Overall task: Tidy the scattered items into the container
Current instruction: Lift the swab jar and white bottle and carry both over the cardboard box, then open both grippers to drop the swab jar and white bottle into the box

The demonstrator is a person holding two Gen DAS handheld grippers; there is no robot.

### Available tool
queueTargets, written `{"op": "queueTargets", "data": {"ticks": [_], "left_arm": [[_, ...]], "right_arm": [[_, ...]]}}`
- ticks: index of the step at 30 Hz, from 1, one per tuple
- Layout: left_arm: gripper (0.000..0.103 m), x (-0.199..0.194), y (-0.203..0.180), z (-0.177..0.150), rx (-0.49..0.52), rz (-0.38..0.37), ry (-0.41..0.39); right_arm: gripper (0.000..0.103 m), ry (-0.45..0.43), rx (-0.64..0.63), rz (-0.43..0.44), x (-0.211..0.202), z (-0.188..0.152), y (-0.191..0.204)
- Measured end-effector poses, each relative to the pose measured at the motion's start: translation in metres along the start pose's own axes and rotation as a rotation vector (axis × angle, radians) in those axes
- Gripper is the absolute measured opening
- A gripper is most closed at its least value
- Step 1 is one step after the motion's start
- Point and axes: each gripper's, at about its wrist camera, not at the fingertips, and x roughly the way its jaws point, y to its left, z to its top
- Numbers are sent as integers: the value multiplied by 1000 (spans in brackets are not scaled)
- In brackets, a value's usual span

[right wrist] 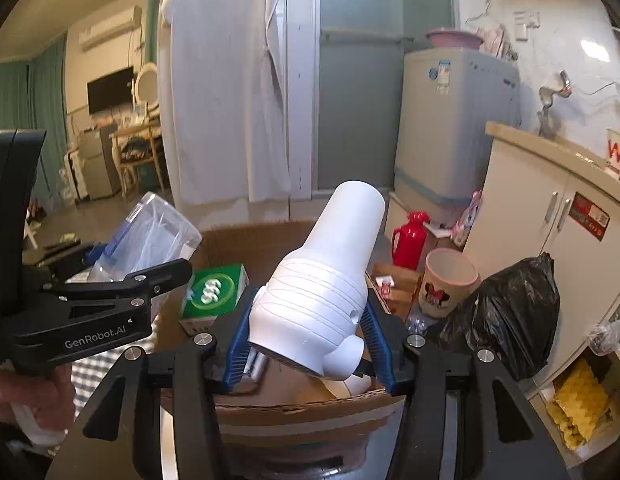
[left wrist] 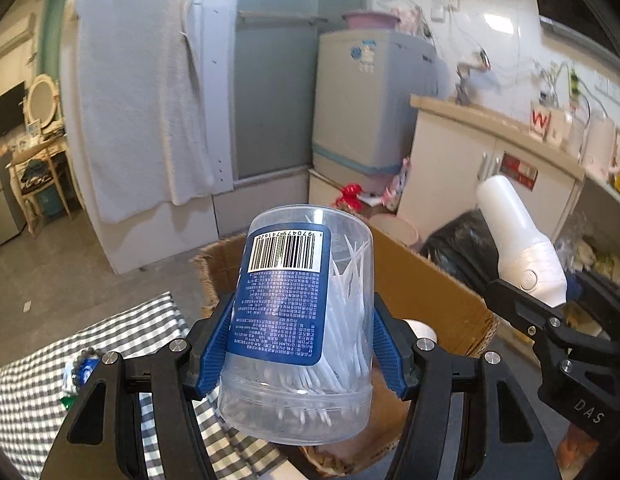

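Left gripper (left wrist: 295, 344): fingers (left wrist: 213, 344) clenched on a clear plastic tub of white picks (left wrist: 297, 320), one blue pad on each side of its wall. The tub is held off any surface, tilted, lid end toward the camera at the lower centre of the frame, barcode label facing up. In the right wrist view the same tub (right wrist: 149, 236) appears at left centre, with the left gripper (right wrist: 109, 304) just below it and a hand (right wrist: 33, 396) on its handle at the lower left.

Right gripper (right wrist: 310, 344): fingers (right wrist: 237, 344) grasping a white hair-dryer-shaped appliance (right wrist: 326, 288) at its ribbed body, barrel pointing up and away toward the frame centre. It is clear of any surface. In the left wrist view this appliance (left wrist: 518, 240) sits at right centre, held by the right gripper (left wrist: 550, 316).

Cardboard box (right wrist: 293, 404): open, directly below and behind both held items. Inside it, at left centre of the right wrist view, lies a green carton (right wrist: 217, 292); a pale rounded item shows under the appliance, identity unclear. In the left wrist view the box (left wrist: 430, 280) stands behind the tub.

Checked cloth (left wrist: 37, 380): covers the tabletop at the lower left, box just beside it. A small blue-and-white item (left wrist: 83, 372) lies on the cloth; too blurred to identify.

Black bag (right wrist: 506, 312): right of the box.
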Motion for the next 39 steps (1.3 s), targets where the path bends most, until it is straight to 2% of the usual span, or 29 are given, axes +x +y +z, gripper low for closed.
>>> {"op": "queueTargets", "data": {"ticks": [8,18,26,30,36,39], "left_arm": [[65,47,-12,14,10,-92,145],[65,100,-27,11,123,-113,369],[65,132,-34,10,146,-145,500],[65,140,-36,9,155,-134,523],[66,137,-36,10,154,-133,498],[79,131,-37,13,165,-124,459]], "right_arm": [[50,153,-52,63,47,-4,-18],[50,373,-168,114,95,-17,-19],[50,508,-219,160,122,-23,-16],[50,553,-215,162,132,-28,-16],[50,560,-188,169,135,-34,-17],[54,549,-160,164,132,-33,-18]]}}
